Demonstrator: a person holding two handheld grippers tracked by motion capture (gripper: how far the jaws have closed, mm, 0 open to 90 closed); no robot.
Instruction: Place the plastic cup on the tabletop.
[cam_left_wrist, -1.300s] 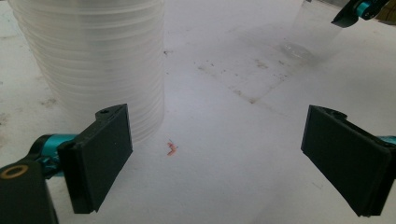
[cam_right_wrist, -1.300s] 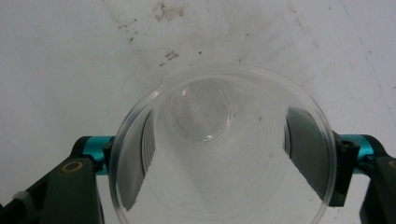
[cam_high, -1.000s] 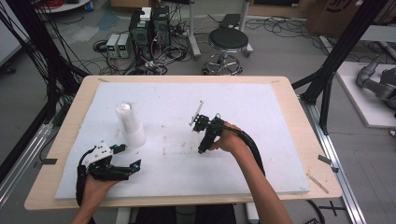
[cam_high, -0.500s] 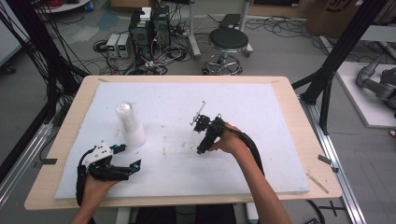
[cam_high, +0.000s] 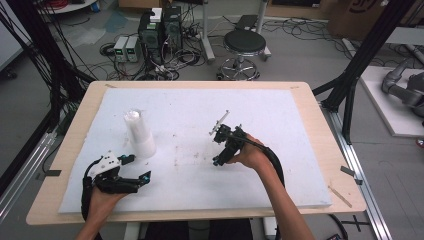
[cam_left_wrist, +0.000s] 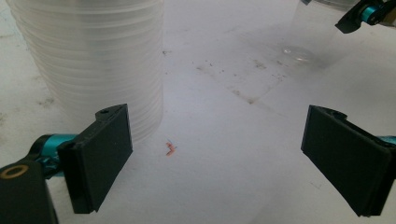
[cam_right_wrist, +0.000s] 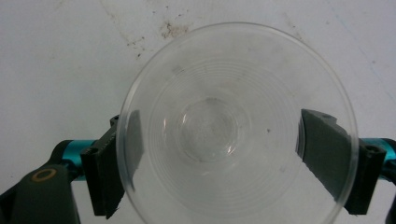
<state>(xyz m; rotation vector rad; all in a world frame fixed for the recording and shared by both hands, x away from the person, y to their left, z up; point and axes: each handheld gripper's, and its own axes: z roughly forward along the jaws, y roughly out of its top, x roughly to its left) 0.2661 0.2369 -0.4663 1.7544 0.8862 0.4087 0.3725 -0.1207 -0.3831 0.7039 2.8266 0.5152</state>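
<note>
Left gripper (cam_high: 131, 180) rests at the near edge of the white mat (cam_high: 300, 130), about seven o'clock on the table (cam_high: 320, 115). Its jaws stand wide apart with nothing between them, only bare mat and a small orange scrap (cam_left_wrist: 171, 148). It appears parked beside the supply, ready to steady it.

Stack of clear cups (cam_high: 140, 132) stands upright just beyond that gripper, toward nine o'clock. In the left gripper view the stack (cam_left_wrist: 88, 60) rises at eleven o'clock, close to the left jaw, not touched.

Right gripper (cam_high: 220, 160) is held point-down near the mat's centre. In the right gripper view a single clear cup (cam_right_wrist: 236, 126) stands mouth-up on the mat between the jaws. These have just been opening; the pads flank the cup near its rim, and contact appears released (the clear wall makes the last gap hard to read). Judged: the cup has been set down well apart from the stack, and the jaws open wide to withdraw without tipping it.

Beyond the table at twelve o'clock: a stool (cam_high: 244, 45) and electronics boxes (cam_high: 160, 30) on the floor.
</note>
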